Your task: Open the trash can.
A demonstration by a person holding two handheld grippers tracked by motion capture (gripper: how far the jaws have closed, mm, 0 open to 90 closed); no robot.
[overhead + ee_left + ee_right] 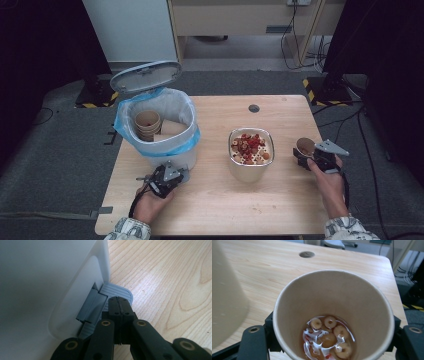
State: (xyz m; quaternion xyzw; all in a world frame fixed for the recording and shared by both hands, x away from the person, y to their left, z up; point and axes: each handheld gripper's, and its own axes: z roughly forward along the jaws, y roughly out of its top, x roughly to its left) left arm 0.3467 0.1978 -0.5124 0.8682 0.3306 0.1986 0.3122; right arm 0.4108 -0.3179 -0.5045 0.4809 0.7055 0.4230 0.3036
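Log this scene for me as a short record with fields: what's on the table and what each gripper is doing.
Surface: light wooden table
Bin: white pedal bin with blue liner, lid up, paper cups inside
Container: square metal tub of cereal rings and red bits
Left gripper: jaws shut, tip on the bin's grey pedal
Right gripper: shut on brown paper cup holding liquid and cereal rings

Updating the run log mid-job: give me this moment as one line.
left gripper: shut, on bin pedal | bin lid: open | right gripper: holds paper cup with cereal, liquid | steel container: cereal-filled
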